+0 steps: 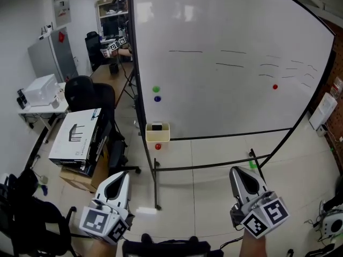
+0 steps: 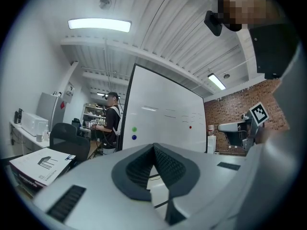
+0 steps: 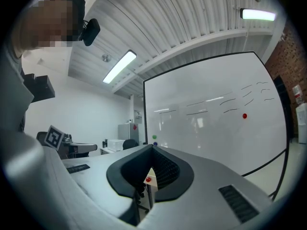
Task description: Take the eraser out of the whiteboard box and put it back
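I hold both grippers level and low, well short of the whiteboard (image 1: 230, 63), a broad glossy white panel in a thin black frame on a black tubular stand. The left gripper (image 1: 122, 175) has smooth grey plastic shells and ribbed black pads; its own view shows the pad tips pressed together with nothing between them. The right gripper (image 1: 236, 171) is built the same, and its jaws are likewise closed and empty. The whiteboard box (image 1: 157, 133) is a small pale-yellow open-topped tray fixed at the board's lower left corner, and the eraser (image 1: 156, 126) lies inside it as a dark rectangular block. A round red magnet (image 1: 157, 146) sits just under the box. Higher on the board, a green magnet (image 1: 156, 89) sits just above a blue magnet (image 1: 157, 98), with another red magnet (image 1: 275, 87) far to the right among faint pen strokes. Left of the stand, a flat printed carton (image 1: 75, 138) rests on other boxes, next to a black office chair (image 1: 86, 92). A person (image 1: 120, 50) stands at a bench beyond the board's edge. The pale tiled floor lies between my grippers and the box.
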A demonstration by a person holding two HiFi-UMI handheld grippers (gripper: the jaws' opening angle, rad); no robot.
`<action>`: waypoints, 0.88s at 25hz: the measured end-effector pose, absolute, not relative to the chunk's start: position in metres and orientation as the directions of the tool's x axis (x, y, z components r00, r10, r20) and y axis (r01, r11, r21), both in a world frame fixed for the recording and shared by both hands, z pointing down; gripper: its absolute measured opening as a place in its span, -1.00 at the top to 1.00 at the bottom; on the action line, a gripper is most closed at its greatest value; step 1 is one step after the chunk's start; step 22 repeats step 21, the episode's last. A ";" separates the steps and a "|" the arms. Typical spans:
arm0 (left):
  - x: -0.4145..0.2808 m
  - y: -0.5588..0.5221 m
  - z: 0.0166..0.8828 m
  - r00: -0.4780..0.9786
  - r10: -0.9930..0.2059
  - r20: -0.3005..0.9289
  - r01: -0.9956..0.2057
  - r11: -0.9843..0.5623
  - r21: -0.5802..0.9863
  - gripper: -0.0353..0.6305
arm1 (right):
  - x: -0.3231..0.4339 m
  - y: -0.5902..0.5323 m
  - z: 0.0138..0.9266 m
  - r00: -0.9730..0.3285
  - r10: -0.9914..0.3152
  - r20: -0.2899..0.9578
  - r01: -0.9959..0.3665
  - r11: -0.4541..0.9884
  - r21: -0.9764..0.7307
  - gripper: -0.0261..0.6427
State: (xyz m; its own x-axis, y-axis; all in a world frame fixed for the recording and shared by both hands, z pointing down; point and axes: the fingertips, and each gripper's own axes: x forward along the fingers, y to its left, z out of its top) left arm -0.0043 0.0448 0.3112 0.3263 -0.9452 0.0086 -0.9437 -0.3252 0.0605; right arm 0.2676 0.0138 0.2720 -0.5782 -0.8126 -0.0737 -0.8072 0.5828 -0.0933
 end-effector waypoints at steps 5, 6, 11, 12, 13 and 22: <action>-0.011 0.046 0.307 0.333 -0.943 0.005 -0.940 -0.332 0.076 0.83 | 0.255 0.014 0.274 -0.593 -0.803 -0.063 -0.800 0.596 -0.075 0.87; -0.012 0.045 0.306 0.335 -0.942 0.000 -0.940 -0.334 0.074 0.83 | 0.253 0.013 0.274 -0.594 -0.802 -0.063 -0.799 0.597 -0.073 0.87; -0.016 0.042 0.306 0.336 -0.942 -0.003 -0.940 -0.335 0.067 0.83 | 0.246 0.011 0.273 -0.597 -0.800 -0.066 -0.797 0.600 -0.065 0.87; -0.018 0.042 0.307 0.333 -0.943 -0.001 -0.941 -0.333 0.068 0.83 | 0.244 0.010 0.273 -0.598 -0.798 -0.066 -0.796 0.602 -0.063 0.87; -0.019 0.041 0.308 0.332 -0.943 -0.001 -0.941 -0.331 0.070 0.83 | 0.243 0.010 0.273 -0.599 -0.798 -0.065 -0.796 0.603 -0.063 0.87; -0.023 0.035 0.309 0.323 -0.946 -0.003 -0.944 -0.323 0.073 0.83 | 0.241 0.004 0.273 -0.600 -0.797 -0.068 -0.795 0.604 -0.060 0.87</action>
